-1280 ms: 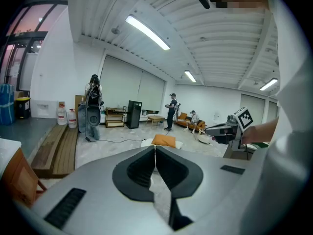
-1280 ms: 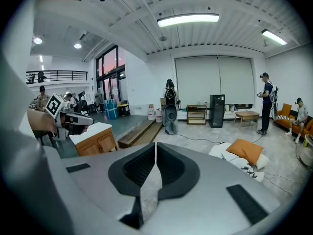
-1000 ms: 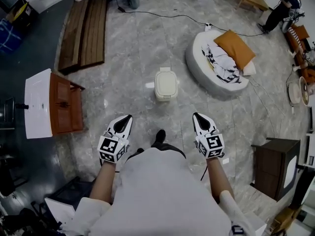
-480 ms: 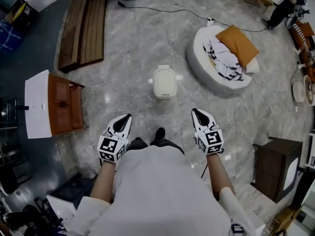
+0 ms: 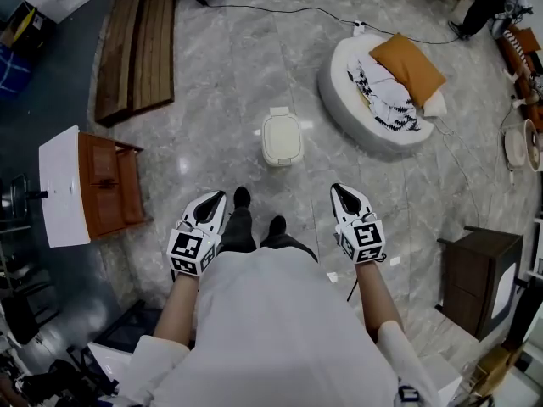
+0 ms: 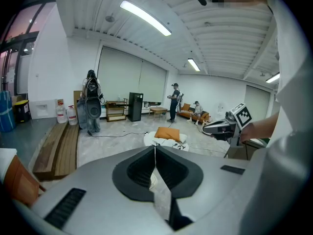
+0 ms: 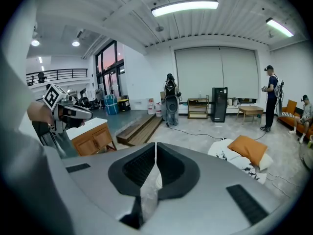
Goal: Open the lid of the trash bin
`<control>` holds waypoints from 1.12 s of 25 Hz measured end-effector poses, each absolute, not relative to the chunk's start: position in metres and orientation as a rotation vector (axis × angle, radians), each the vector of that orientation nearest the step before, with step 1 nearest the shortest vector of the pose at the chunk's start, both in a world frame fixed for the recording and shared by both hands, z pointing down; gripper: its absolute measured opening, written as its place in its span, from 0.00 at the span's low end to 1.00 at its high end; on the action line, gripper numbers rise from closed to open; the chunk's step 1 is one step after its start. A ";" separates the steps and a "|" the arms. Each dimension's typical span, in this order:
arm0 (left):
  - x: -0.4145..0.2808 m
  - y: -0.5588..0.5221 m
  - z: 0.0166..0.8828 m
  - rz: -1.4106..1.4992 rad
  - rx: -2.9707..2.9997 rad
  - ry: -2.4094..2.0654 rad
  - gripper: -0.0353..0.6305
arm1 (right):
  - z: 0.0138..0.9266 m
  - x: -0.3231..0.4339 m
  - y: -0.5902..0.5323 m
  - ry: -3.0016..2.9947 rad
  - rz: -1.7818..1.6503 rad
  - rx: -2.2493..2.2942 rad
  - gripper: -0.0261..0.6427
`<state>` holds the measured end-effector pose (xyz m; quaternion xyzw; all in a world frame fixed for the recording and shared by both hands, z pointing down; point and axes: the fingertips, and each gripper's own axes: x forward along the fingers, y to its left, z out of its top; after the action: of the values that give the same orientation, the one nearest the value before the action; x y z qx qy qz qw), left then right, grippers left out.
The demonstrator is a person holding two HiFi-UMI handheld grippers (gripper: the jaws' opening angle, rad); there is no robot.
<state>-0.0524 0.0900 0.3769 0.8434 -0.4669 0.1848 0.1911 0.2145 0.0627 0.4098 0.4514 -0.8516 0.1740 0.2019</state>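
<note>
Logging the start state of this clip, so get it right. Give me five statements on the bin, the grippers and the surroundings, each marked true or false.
1. The trash bin has its lid shut. True.
2. The left gripper grips the bin's lid. False: it is well apart from the bin, its jaws together on nothing.
3. The right gripper has its jaws together. True.
4. The orange cushion lies on top of the bin. False: it lies on the round white bed, apart from the bin.
5. The bin stands on the floor ahead of both grippers. True.
</note>
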 end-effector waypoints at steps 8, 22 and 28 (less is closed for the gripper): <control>-0.065 0.044 0.382 0.528 2.433 -1.200 0.08 | 0.411 0.203 0.046 -2.299 0.499 1.350 0.09; -0.082 -0.025 0.421 0.569 2.503 -0.942 0.08 | 0.436 0.175 0.011 -2.140 0.548 1.418 0.09; -0.083 -0.042 0.446 0.601 2.512 -0.825 0.08 | 0.458 0.161 -0.003 -2.074 0.595 1.428 0.09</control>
<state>-0.0834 -0.0423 0.4464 0.9051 -0.2972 0.2165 0.2134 0.1613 -0.0033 0.4581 0.5310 -0.7709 0.2210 0.2737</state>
